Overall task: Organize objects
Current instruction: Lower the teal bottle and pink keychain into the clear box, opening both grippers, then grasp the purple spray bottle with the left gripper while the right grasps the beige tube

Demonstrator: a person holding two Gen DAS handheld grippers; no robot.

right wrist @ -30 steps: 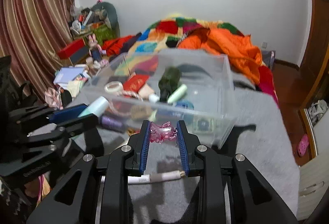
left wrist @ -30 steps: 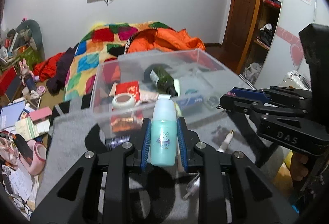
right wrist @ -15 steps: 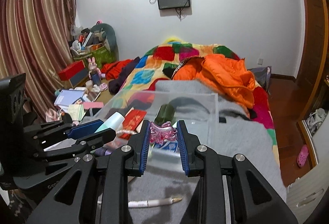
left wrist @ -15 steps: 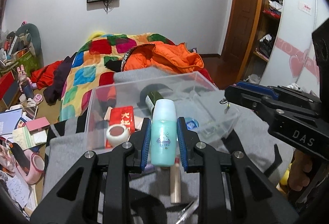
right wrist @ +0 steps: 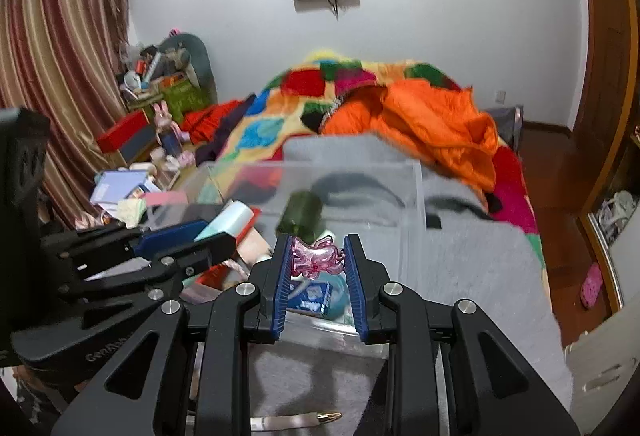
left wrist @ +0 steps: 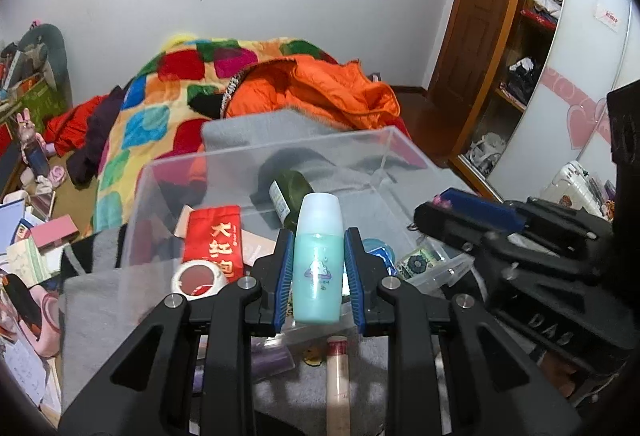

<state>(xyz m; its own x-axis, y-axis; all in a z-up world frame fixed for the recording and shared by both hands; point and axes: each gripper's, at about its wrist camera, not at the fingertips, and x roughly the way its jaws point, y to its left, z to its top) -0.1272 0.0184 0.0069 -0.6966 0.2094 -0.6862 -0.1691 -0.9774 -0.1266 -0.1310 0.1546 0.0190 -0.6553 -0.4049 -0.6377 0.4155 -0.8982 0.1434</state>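
Note:
My left gripper [left wrist: 318, 268] is shut on a teal bottle with a white cap [left wrist: 318, 260], held above the near edge of a clear plastic box [left wrist: 256, 159]. My right gripper [right wrist: 316, 264] is shut on a pink translucent hair clip [right wrist: 316, 258], also held over the box's near wall [right wrist: 414, 187]. The box holds a dark green bottle [left wrist: 290, 191], a red packet [left wrist: 216, 240], a tape roll [left wrist: 196, 276] and a blue packet [right wrist: 314, 294]. The left gripper shows at the left of the right wrist view [right wrist: 208, 236], the right gripper at the right of the left wrist view [left wrist: 436, 207].
The box sits on a grey blanket [right wrist: 460, 256]. A beige tube [left wrist: 338, 376] and a purple item [left wrist: 272, 360] lie in front of the box, a pen [right wrist: 296, 420] nearer me. Behind are a patchwork quilt [left wrist: 160, 103] and orange jacket [left wrist: 316, 95]. Clutter lies on the floor at left [right wrist: 128, 191].
Both grippers have risen and moved forward over the box's near edge, each still holding its object. The view now looks down into the box.

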